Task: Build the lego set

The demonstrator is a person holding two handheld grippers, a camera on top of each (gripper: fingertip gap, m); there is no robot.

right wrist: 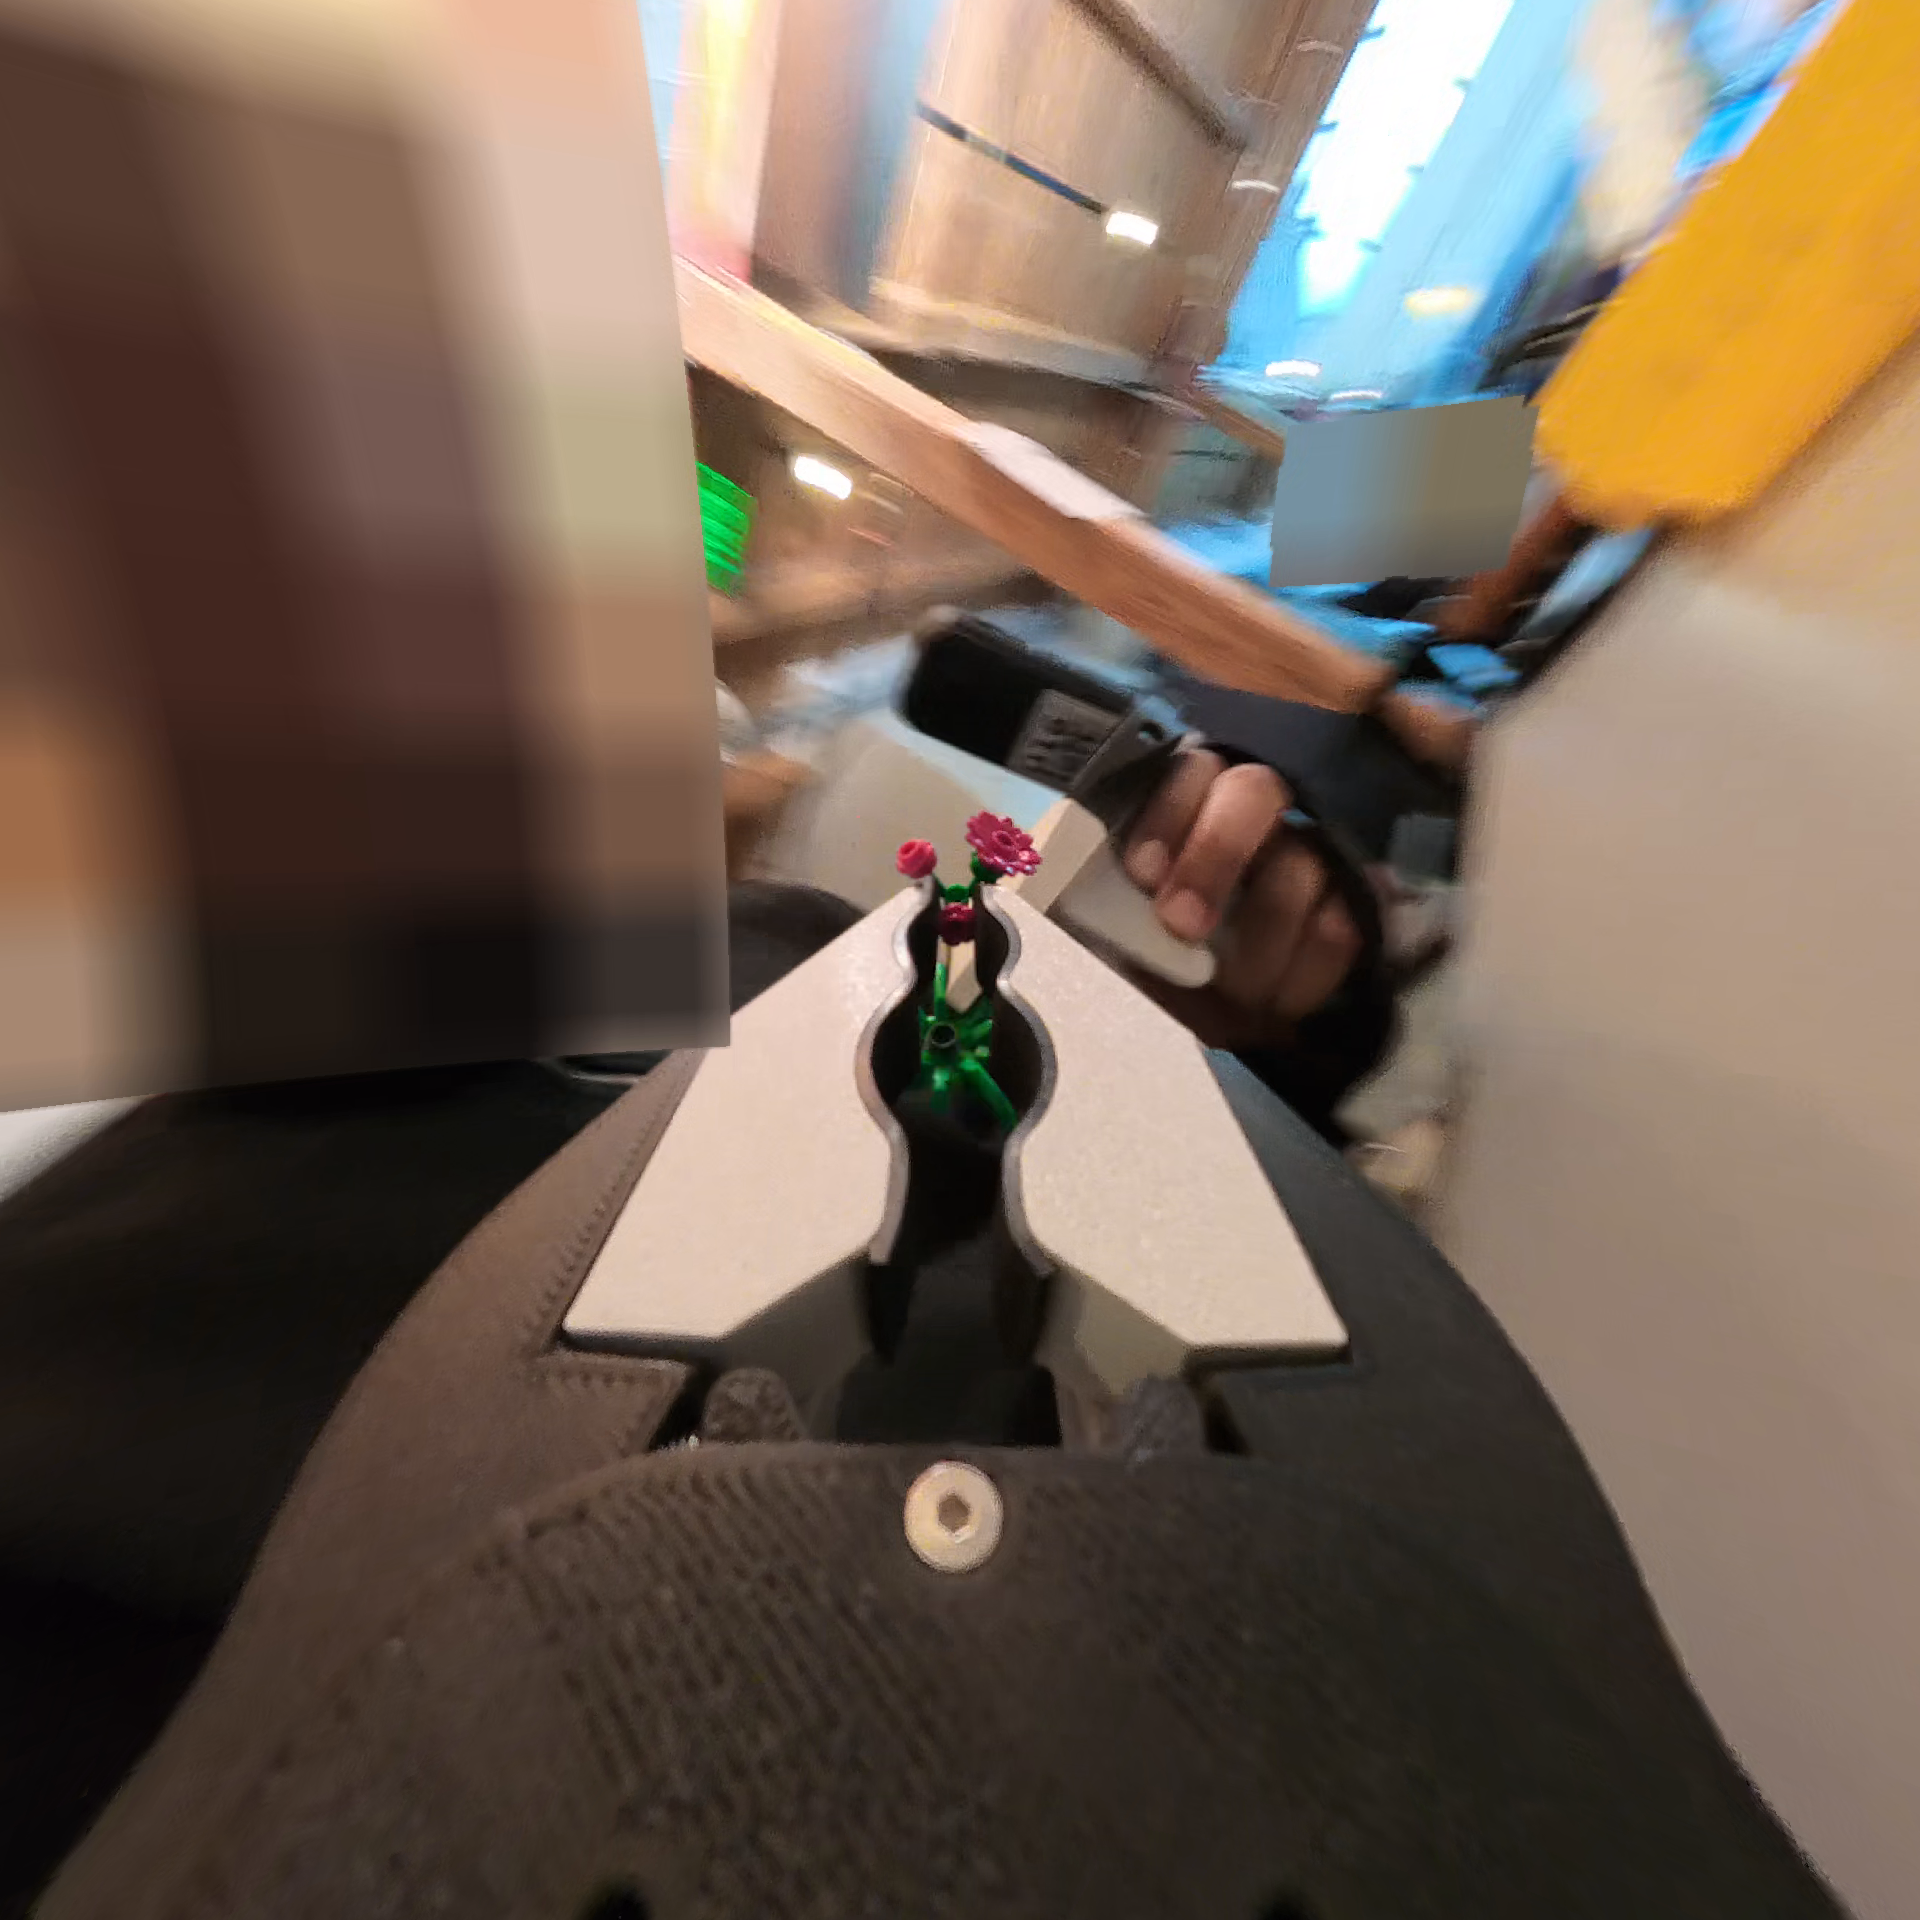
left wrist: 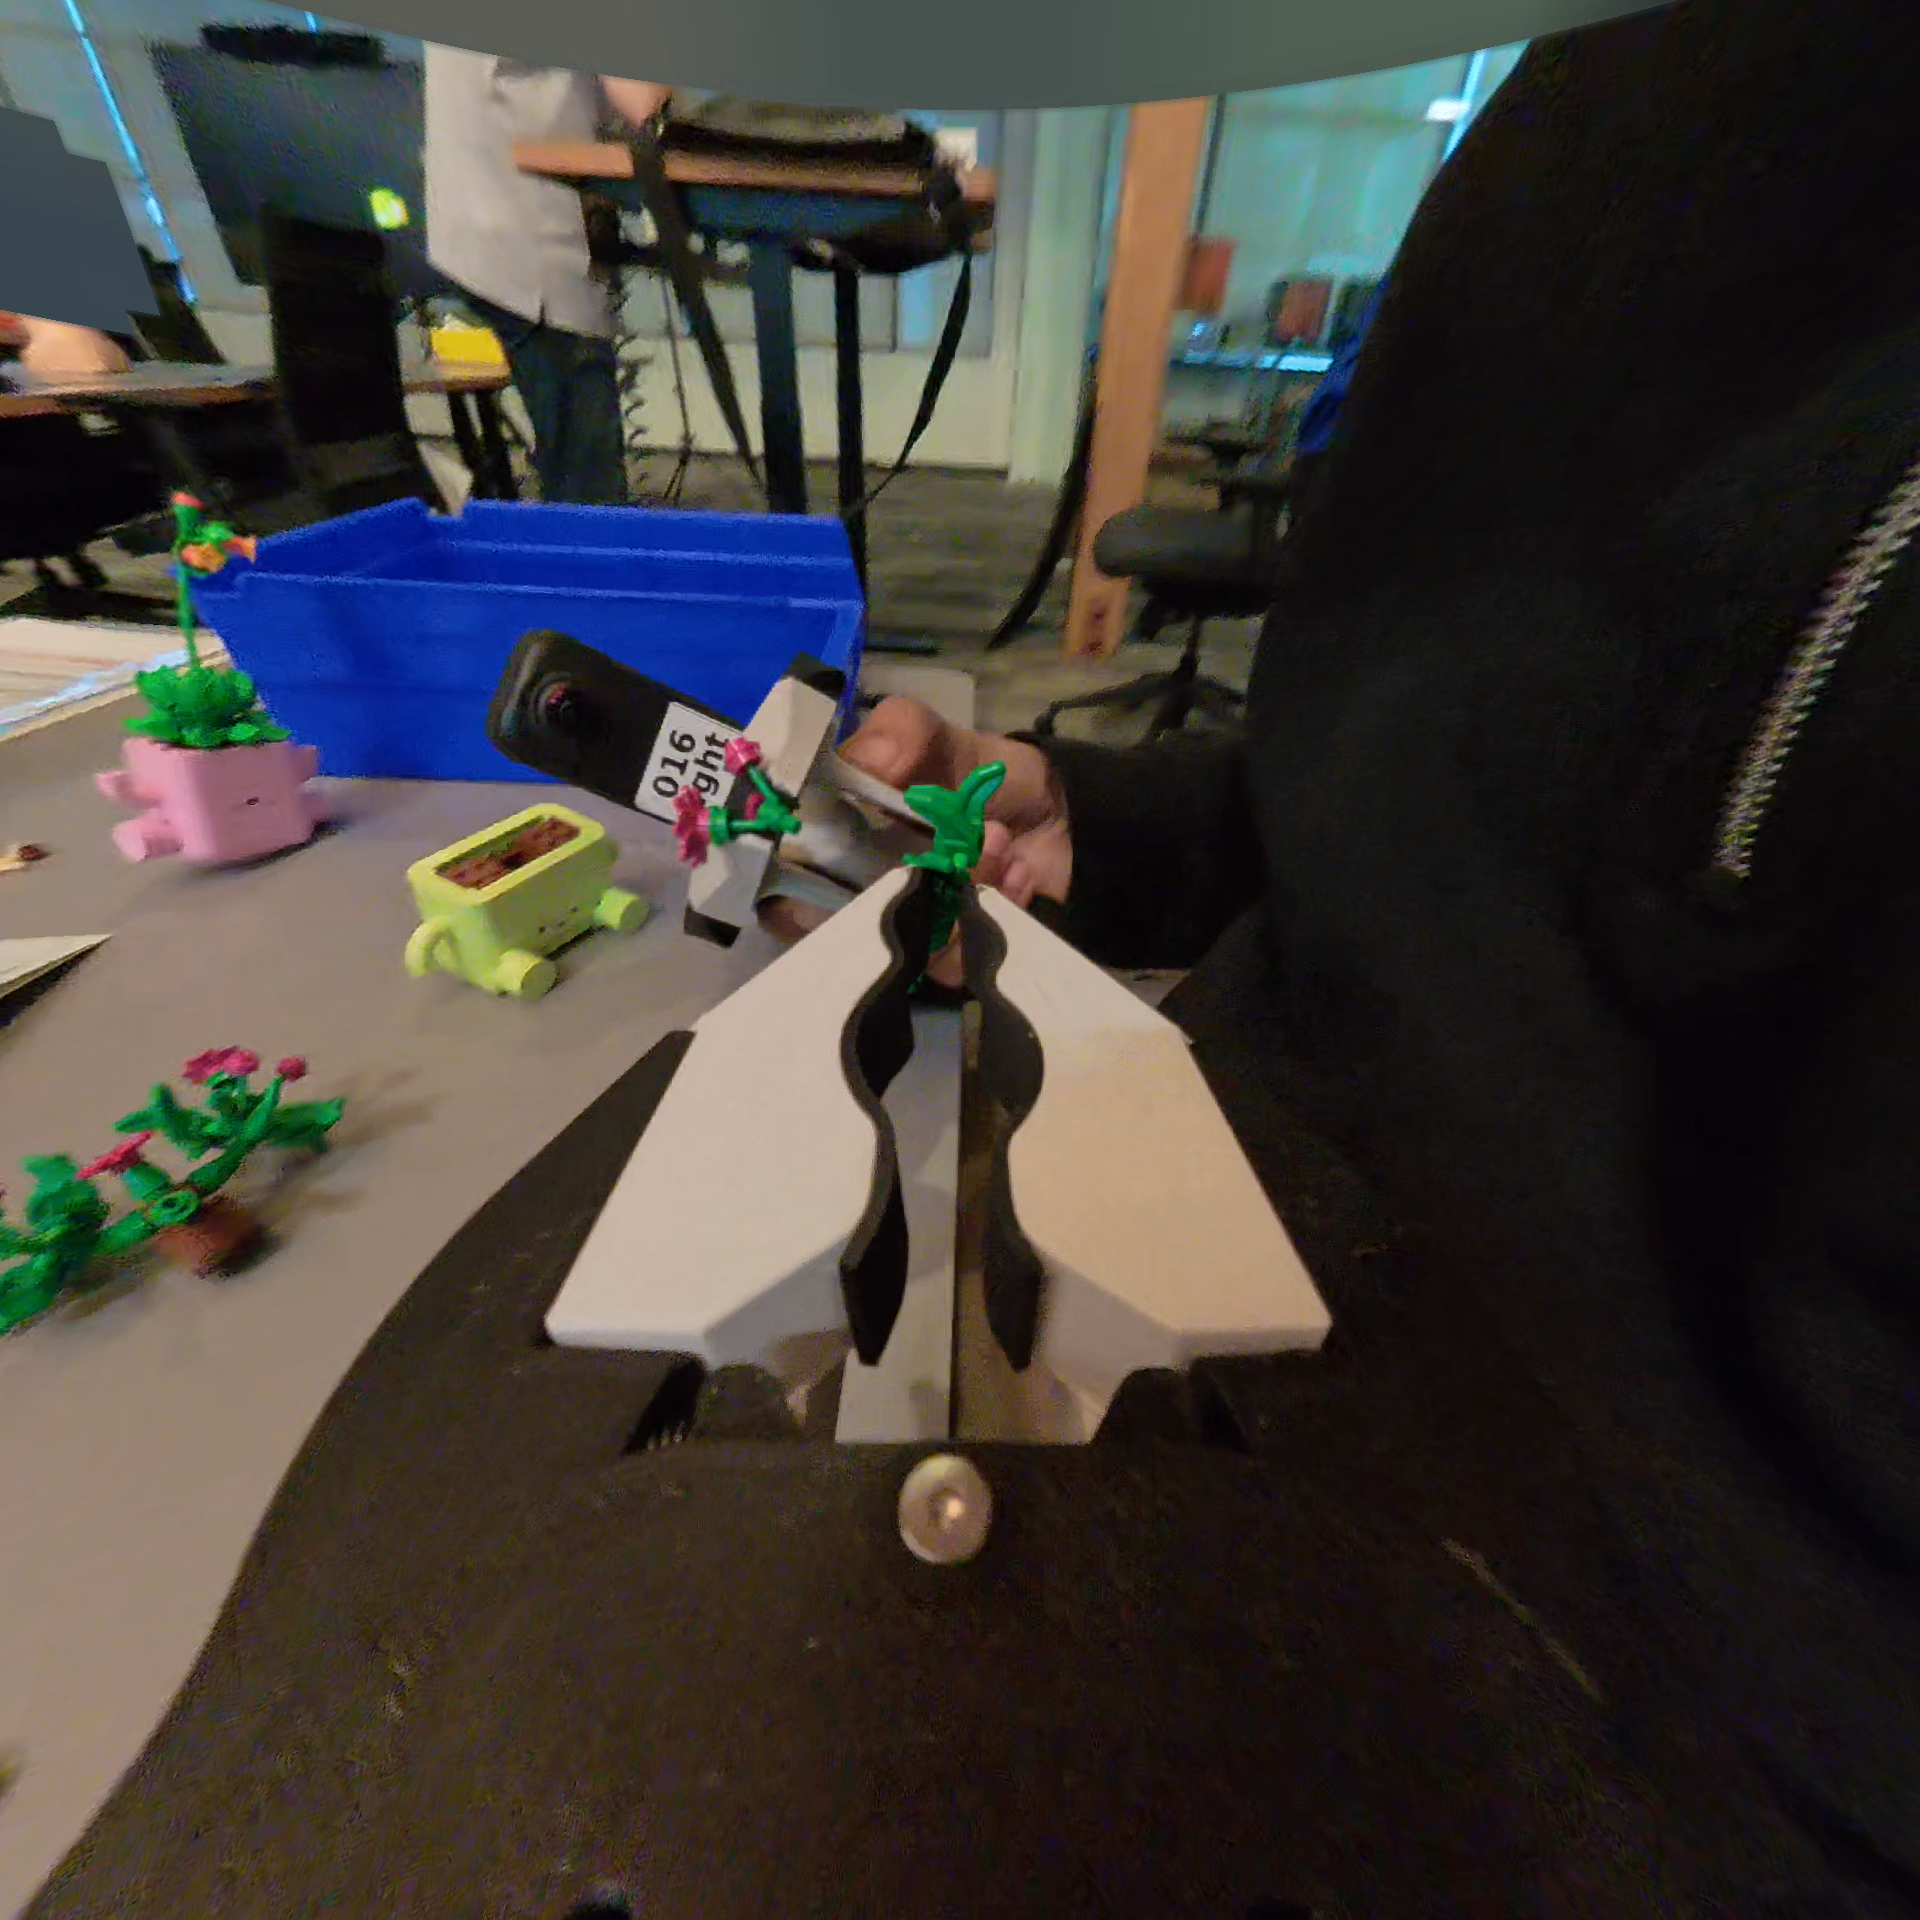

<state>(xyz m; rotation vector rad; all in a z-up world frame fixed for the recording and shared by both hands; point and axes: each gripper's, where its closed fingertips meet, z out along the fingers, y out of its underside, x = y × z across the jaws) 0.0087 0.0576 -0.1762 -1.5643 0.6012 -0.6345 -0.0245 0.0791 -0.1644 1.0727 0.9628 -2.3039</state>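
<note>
A: Between the tips of the left gripper (left wrist: 940, 883), in the left wrist view, a green leaf sprig (left wrist: 954, 821) is pinched, its leaves poking up past the fingers, which are closed on its stem.

B: And just beyond those tips to the left?

A: The right gripper (left wrist: 764, 821), held in the air by a hand (left wrist: 966, 800), with a pink-flowered sprig (left wrist: 727, 805) at its tips. The two sprigs are near each other but apart. Its black camera carries a white label.

B: What lies farther out?

A: Ahead and left of the left gripper, on the grey table (left wrist: 312, 987), a lime-green pot (left wrist: 520, 899) with brown studs showing in its top. Farther left, a pink pot (left wrist: 213, 795) with a leafy plant and a tall stem already in it. Behind both, a blue bin (left wrist: 540, 634). Near the left edge, a flowering plant assembly (left wrist: 166, 1164) lies on its side. A black sleeve fills the right side.

B: Now the right wrist view?

A: The right gripper (right wrist: 954, 899) is clamped on the pink-flowered sprig (right wrist: 971, 883): two blossoms rise above the tips, a third sits between the fingers, and green stems run back into the gap.

B: Anything past it?

A: Just beyond and to the right, a hand (right wrist: 1236, 883) holding the left gripper's handle, blurred. The background is motion-blurred; I cannot tell more there.
</note>
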